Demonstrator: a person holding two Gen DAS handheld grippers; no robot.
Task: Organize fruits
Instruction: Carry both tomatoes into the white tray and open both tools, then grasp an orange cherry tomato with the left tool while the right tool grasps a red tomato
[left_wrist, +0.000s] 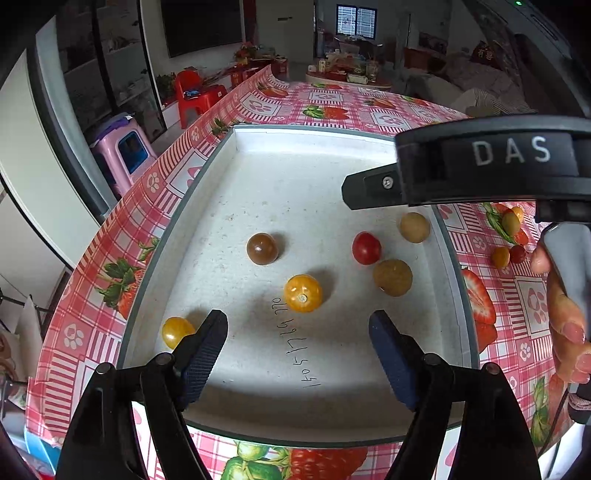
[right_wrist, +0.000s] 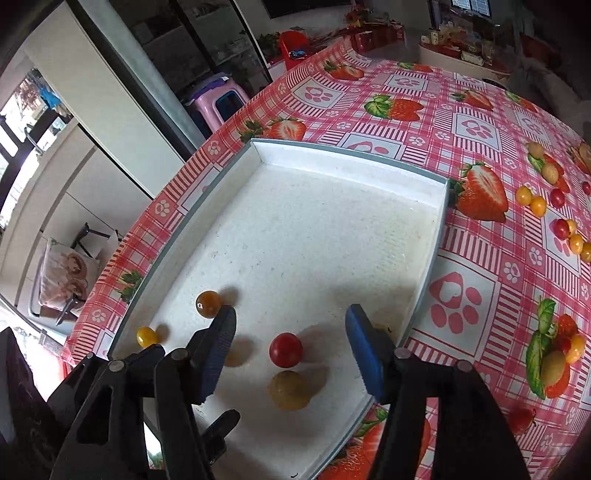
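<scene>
The left gripper is spread wide over the white tray, with nothing in it. The right gripper is spread wide too. The little tomatoes are small, round, light and smooth, so they roll and can squash. Pinch the red tomato softly across its middle. The tan fruit may be a longan. More fruits wait on the tablecloth.
</scene>
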